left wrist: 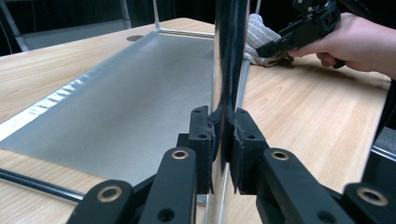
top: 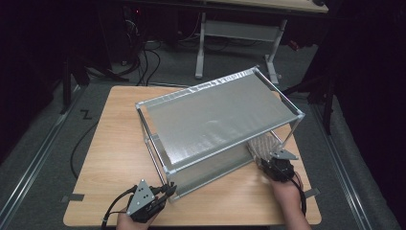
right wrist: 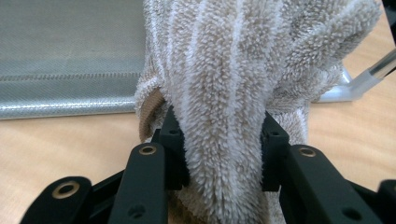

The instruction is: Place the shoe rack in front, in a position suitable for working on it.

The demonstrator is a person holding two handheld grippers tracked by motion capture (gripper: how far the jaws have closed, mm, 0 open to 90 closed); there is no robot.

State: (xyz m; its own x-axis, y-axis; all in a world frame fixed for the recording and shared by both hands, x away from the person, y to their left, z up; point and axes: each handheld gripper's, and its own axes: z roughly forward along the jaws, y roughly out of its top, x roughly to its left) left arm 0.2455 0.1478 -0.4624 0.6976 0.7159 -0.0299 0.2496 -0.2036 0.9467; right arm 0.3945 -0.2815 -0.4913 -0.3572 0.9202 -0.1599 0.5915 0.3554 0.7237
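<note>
R hand low at rack's near right corner, right gripper (right wrist: 219,149) pointing fwd, jaws clamped on towel (right wrist: 233,84) bunched between pads, beige striped terry. L hand at near left corner, left gripper (left wrist: 223,140) jaws pinched tight on rack (top: 220,115) upright post, shiny metal.
</note>
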